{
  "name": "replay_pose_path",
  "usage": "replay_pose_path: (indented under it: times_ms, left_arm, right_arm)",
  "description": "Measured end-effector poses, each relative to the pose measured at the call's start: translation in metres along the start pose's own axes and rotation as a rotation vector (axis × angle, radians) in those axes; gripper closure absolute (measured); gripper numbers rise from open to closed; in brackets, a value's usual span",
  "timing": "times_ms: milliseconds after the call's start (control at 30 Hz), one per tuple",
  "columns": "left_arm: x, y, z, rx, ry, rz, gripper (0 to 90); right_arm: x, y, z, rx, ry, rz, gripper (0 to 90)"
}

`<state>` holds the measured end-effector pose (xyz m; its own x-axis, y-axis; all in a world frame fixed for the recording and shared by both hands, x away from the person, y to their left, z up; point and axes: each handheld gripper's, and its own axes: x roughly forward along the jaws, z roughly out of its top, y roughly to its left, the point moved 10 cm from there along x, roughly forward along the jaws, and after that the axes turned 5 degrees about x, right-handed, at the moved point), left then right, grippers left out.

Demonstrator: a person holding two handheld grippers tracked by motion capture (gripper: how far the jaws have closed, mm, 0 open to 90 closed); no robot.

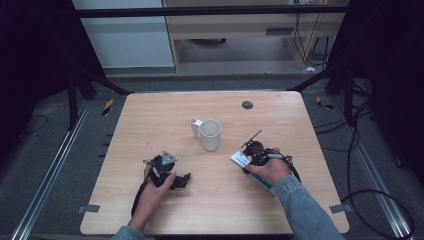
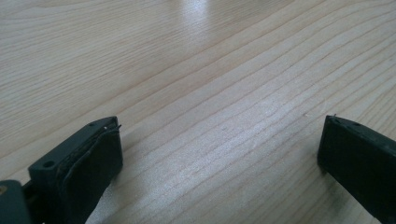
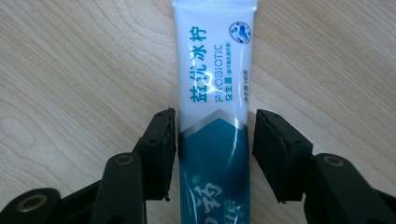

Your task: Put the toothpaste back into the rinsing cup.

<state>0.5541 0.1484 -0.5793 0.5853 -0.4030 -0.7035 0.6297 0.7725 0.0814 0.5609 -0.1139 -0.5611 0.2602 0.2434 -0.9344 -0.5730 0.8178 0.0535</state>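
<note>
Desk [image 1: 165,210] of pale wood is carrying everything in the scene, and the person's two forearms are coming in from its near edge. White mug [image 1: 211,134] is standing upright near the middle, with a small white tube-shaped thing [image 1: 194,127] standing just beside it on its left. Toothpaste tube [image 3: 214,107], white above and teal below, is lying flat on the desk to the right of the mug. The right hand-held gripper [image 3: 214,140] is sitting over this tube, its jaws partly open with the tube between them; the left pad seems to be touching the tube's edge, while a narrow gap is showing at the right pad, so I cannot say surely that it is gripping. The left hand-held gripper [image 2: 219,154] is resting low over bare wood at the left, jaws standing wide apart and holding nothing.
</note>
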Motion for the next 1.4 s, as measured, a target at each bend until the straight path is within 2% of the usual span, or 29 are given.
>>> replay_pose_path:
  times_ms: [133,833,1133,1267,1400]
  left_arm:
    - [0.0000,0.0000,0.0000,0.000,0.000,0.000,0.0]
    - [0.0000,0.0000,0.0000,0.000,0.000,0.000,0.0]
    - [0.0000,0.0000,0.0000,0.000,0.000,0.000,0.0]
    - [0.0000,0.0000,0.0000,0.000,0.000,0.000,0.0]
    - [0.0000,0.0000,0.0000,0.000,0.000,0.000,0.0]
  right_arm:
    - [0.0014,-0.0003,0.0002,0.007,0.002,-0.001,49.8]
    - [0.0037,0.0006,0.0006,-0.018,0.017,-0.020,57.0]
    - [0.0032,-0.0003,0.0010,-0.005,0.031,-0.023,61.4]
    - [0.0029,-0.0011,0.0008,-0.014,0.034,-0.017,62.2]
    - [0.0025,0.0002,0.0002,0.004,0.039,-0.014,63.2]
